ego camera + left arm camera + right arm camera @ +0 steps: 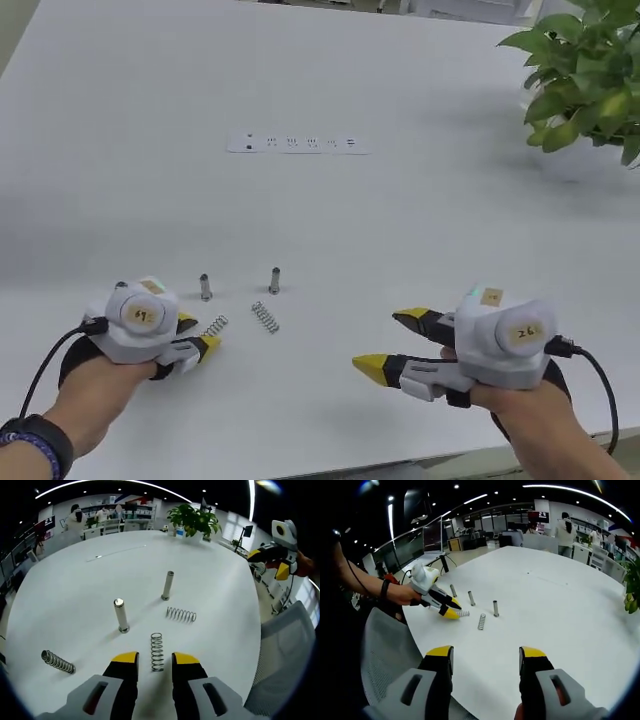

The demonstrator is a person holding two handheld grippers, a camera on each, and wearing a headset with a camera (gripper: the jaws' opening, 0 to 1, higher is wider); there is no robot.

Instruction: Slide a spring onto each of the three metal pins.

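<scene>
Two short metal pins (205, 288) (275, 280) stand upright on the white table; a third pin (121, 286) peeks out behind my left gripper (198, 333). That gripper is open, and a small spring (157, 647) lies on the table between its yellow tips without touching them. A second spring (264, 317) lies just right of it, below the right-hand pin. In the left gripper view a third spring (57, 661) lies off to the left. My right gripper (381, 340) hovers open and empty, well to the right of the pins.
A white power strip (298, 144) lies flat further back on the table. A potted plant (590, 70) stands at the far right corner. The table's near edge (330, 468) runs just below both hands.
</scene>
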